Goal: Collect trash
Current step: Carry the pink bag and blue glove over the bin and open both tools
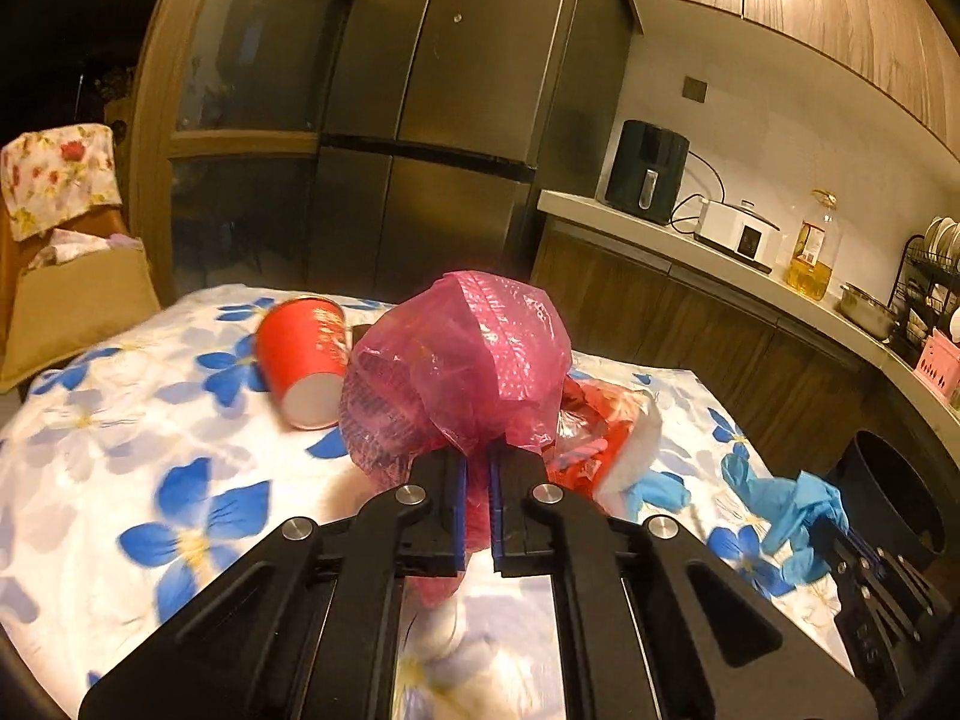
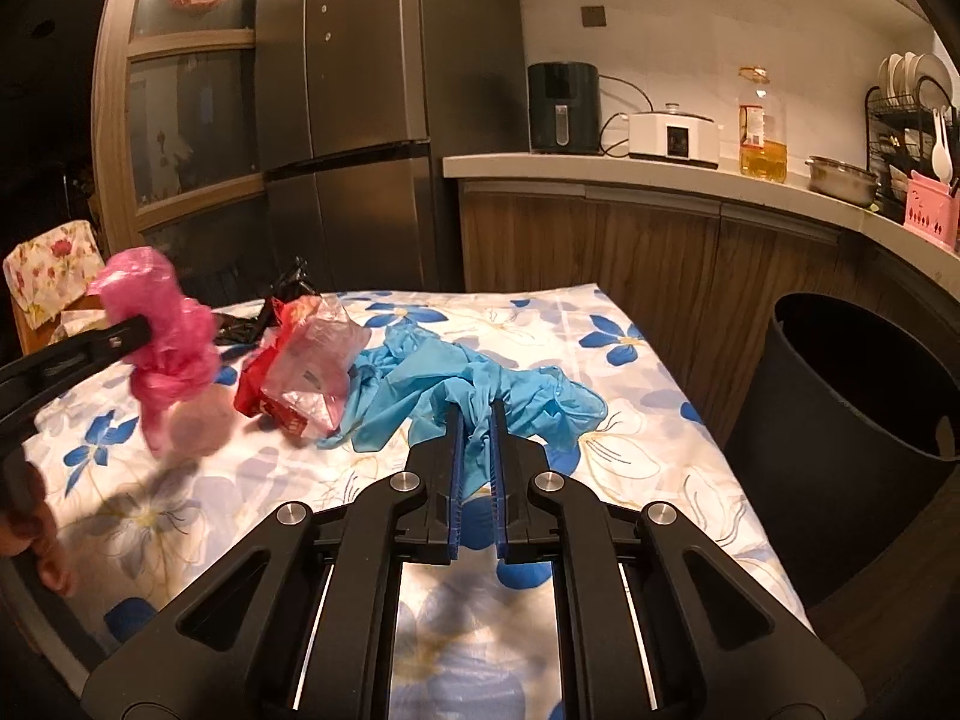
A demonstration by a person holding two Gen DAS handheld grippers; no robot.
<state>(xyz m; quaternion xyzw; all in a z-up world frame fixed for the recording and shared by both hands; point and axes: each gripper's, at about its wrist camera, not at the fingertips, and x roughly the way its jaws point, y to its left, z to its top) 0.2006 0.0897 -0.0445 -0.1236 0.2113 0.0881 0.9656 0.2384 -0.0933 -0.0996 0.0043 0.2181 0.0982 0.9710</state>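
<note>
Above the flower-print worktop (image 2: pixel 600 324), the left hand-held gripper (image 1: pixel 477 456) points slightly downward, jaws clamped on a pink plastic bag (image 1: pixel 462 360). Right hand-held gripper (image 2: pixel 477 414), likewise angled down, pinches blue gloves (image 2: pixel 480 378) near the dark bin (image 2: pixel 840 396).

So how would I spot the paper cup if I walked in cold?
Find the table with the blue-flowered cloth in front of the tall fridge. Near its far edge, left of the pink bag, the cup lies on its side. It is the only rigid red thing there, with a white base showing.
</note>
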